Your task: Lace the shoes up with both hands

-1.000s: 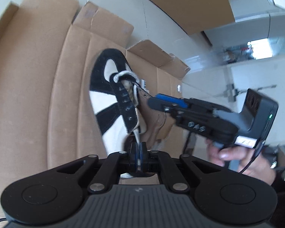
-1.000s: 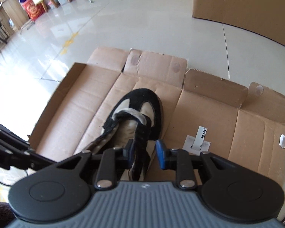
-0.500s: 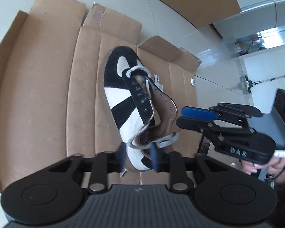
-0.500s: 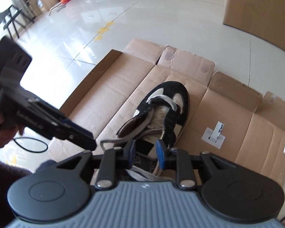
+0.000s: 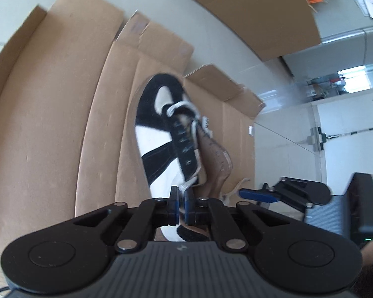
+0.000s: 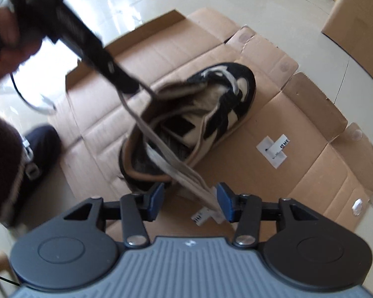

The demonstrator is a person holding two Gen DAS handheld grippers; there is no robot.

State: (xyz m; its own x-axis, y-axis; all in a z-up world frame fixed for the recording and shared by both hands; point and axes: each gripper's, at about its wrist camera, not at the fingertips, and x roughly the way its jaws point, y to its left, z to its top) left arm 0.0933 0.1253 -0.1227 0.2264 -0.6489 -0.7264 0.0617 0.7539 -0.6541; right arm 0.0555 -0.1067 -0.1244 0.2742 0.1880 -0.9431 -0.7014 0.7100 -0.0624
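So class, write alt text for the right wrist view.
The right gripper is opening, a grey lace running between its jaws to the shut left gripper. Behind lies a black-and-white shoe on flattened cardboard.

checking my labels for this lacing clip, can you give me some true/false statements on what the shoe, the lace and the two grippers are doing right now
1. The shoe lies on flattened cardboard. True.
2. The left gripper stands wide open with nothing between its fingers. False: it is shut on the lace, a pale bit of which shows between its pads.
3. The right gripper is clamped tight on the shoe's heel. False: its jaws are opening, and the lace runs between them close to the right pad.
4. The lace stretches from the left gripper over the shoe's opening toward the right gripper. True.
5. A white label is stuck on the cardboard beside the shoe. True.
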